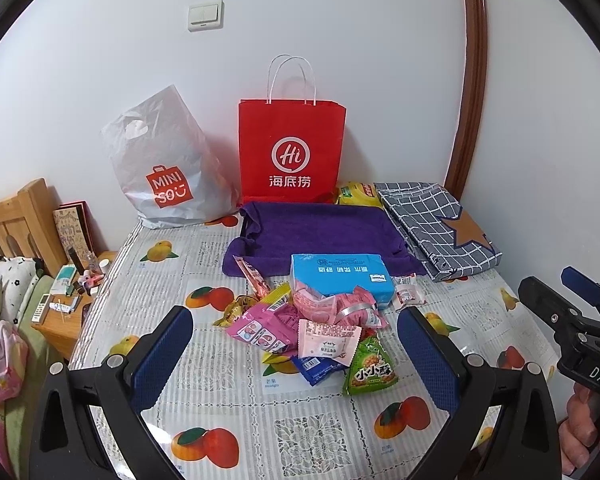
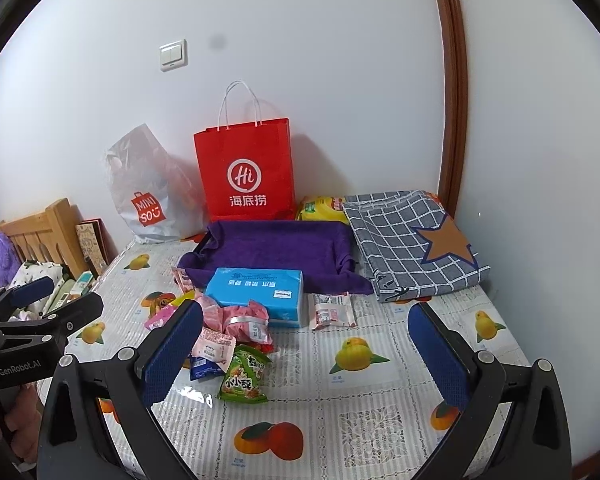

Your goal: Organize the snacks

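The snack pile (image 1: 312, 328) is lying mid-frame on the fruit-print tabletop (image 1: 228, 408), just below the blue tissue pack (image 1: 340, 276). You are holding your left tool (image 1: 296, 364) and right tool (image 2: 306, 354) wide open, gripping nothing.

Both views low, facing shared table (image 1: 260, 420)

Both views are evenly and fairly brightly lit by soft indoor light, with a cool cast on the white wall (image 1: 340, 20). The red paper bag (image 1: 291, 152) throws a faint shadow on the wall to its right. Small glare spots glint on the glossy tabletop (image 2: 198, 396) cover. Fisheye distortion bends the door frame (image 2: 454, 100), and the corners fall black. A dark smudge (image 2: 216, 43) hangs on the wall in the right view, where the plastic bag (image 2: 148, 184) looks slightly soft.
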`<move>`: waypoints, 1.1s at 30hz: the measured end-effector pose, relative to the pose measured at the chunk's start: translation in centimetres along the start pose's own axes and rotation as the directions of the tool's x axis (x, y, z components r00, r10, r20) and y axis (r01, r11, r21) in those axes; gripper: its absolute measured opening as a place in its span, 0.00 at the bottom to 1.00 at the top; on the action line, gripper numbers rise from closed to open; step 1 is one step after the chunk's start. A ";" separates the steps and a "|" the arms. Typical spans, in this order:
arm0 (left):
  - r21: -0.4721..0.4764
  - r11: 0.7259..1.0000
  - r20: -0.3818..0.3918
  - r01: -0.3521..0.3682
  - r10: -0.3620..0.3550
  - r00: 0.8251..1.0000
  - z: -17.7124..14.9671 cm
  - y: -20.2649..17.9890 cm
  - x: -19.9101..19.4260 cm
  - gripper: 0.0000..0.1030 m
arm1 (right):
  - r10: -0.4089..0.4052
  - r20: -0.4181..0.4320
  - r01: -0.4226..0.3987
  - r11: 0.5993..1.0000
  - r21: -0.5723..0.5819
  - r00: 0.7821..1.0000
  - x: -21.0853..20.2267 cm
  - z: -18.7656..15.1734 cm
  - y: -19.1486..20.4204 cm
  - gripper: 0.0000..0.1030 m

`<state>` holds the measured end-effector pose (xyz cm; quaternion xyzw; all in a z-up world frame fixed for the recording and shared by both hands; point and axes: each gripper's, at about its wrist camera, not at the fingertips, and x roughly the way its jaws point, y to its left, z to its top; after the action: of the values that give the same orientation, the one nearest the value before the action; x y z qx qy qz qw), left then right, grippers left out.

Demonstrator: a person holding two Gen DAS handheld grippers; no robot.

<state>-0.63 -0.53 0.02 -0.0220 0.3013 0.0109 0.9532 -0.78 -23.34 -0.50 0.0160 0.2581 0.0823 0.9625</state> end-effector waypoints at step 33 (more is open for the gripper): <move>-0.002 1.000 0.002 -0.001 0.001 1.000 0.0 0.0 0.1 1.00 | 0.002 0.013 -0.002 1.000 -0.005 1.000 -0.3 0.0 0.6 0.99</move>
<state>-0.57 -0.49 -0.09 -0.0230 0.3004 0.0118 0.9535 -1.16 -22.77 -0.29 0.0144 0.2518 0.0836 0.9641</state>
